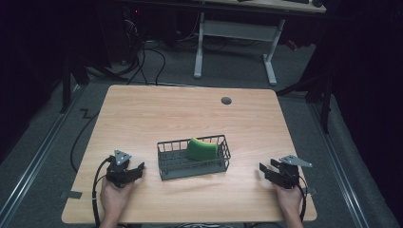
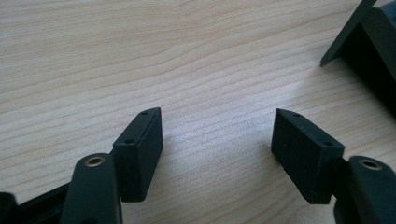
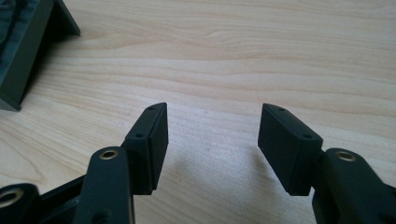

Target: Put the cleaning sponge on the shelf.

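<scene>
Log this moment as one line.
left gripper open, empty | right gripper open, empty | sponge in basket | table

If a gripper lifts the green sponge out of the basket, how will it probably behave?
The sponge looks like soft foam, so it would probably squash between the jaws and feel light. It leans on edge inside the wire basket, so a push would likely tip it flat. Being light, the basket may slide too.

I work in what looks like a lab or recording room: my pale wooden table (image 1: 142,114) stands on grey carpet between floor rails (image 1: 38,156), with loose cables (image 1: 147,59) trailing past a white-legged desk (image 1: 237,33) and dark surroundings all around.
</scene>
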